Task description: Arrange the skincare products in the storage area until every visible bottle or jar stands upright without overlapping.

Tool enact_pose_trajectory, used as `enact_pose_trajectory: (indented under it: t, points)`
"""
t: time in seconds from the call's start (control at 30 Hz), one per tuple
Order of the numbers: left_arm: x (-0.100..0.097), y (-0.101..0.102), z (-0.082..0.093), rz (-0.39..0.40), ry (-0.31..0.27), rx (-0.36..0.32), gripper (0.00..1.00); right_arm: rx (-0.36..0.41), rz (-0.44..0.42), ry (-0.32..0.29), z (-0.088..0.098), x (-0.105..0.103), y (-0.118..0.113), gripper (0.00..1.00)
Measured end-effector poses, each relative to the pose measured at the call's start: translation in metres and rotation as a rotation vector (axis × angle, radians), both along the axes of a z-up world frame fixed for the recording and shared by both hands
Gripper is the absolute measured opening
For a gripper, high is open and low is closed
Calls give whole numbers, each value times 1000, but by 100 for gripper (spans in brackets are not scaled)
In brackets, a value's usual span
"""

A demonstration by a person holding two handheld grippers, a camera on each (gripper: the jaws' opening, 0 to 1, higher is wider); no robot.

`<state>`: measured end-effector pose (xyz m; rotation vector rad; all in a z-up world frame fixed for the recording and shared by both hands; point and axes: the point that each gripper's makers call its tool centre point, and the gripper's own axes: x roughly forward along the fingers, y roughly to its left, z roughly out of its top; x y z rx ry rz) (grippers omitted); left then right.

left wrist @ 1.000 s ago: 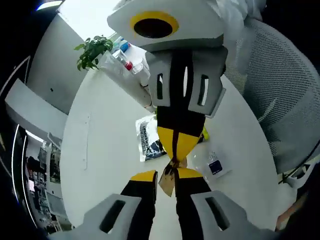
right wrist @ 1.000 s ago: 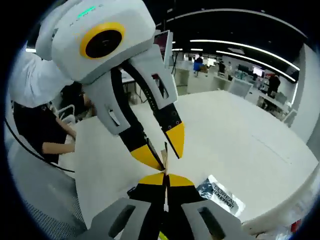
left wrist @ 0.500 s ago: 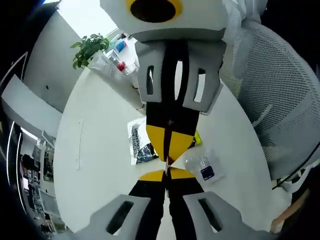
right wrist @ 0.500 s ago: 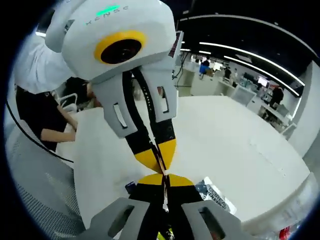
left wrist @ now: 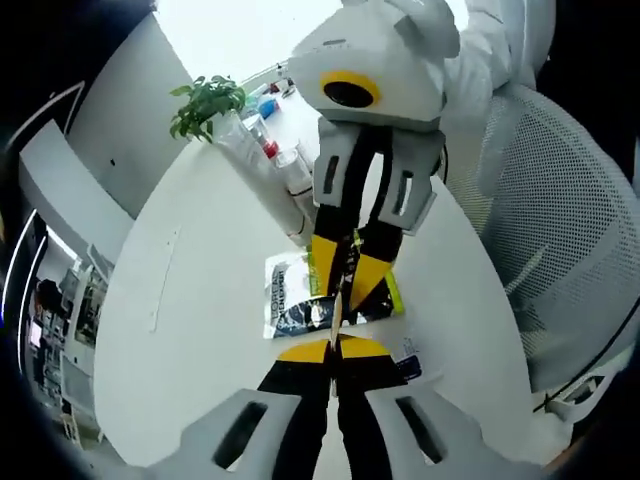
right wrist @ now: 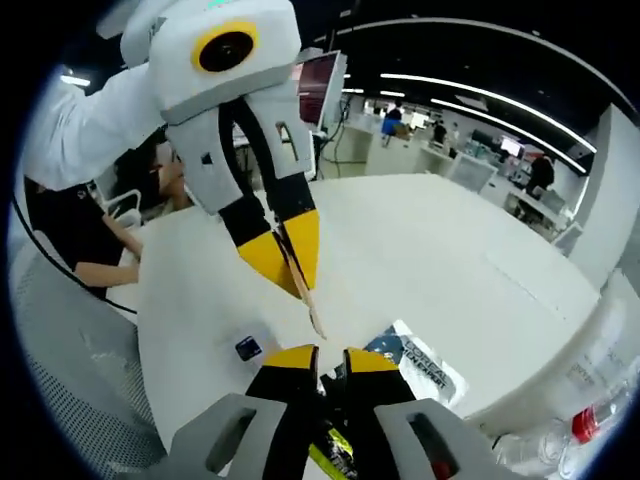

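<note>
The bottles (left wrist: 262, 135) stand in a clear bin far beyond both tools, and a printed sachet (left wrist: 288, 296) lies flat on the desk (left wrist: 200, 330) just beneath their tips. The left hand-held gripper (left wrist: 335, 348) is clamped on a thin tan strip (left wrist: 338, 303) held in the air, and the right hand-held gripper (right wrist: 331, 358) faces it, jaws slightly apart, just short of the strip's free end. It looks to me like a hand-over rather than arranging proper, so next the right one must close squarely on that end.
</note>
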<state>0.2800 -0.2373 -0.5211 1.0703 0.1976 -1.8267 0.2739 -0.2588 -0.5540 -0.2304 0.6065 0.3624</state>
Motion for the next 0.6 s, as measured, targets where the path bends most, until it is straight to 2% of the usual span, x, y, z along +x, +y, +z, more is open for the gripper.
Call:
enact_pose_trajectory:
  t: [0.07,0.13,0.4,0.5,0.6]
  points:
    - [-2,0,2,11,26,-17,2,19,-15,-7,2,-2,-4,3]
    - [-4,-1,3,23,81,-40,2,42,-15,-20,5,-2,-3,3]
    - [-11,-6,18,40,177,-109,2,67,24,-47,12,-3,10,3]
    - [-13,-7,20,39,199,-120,2,71,24,-59,14,-2,10,1]
    - [-13,-7,18,43,196,-117,2,79,30,-65,17,-2,12,0]
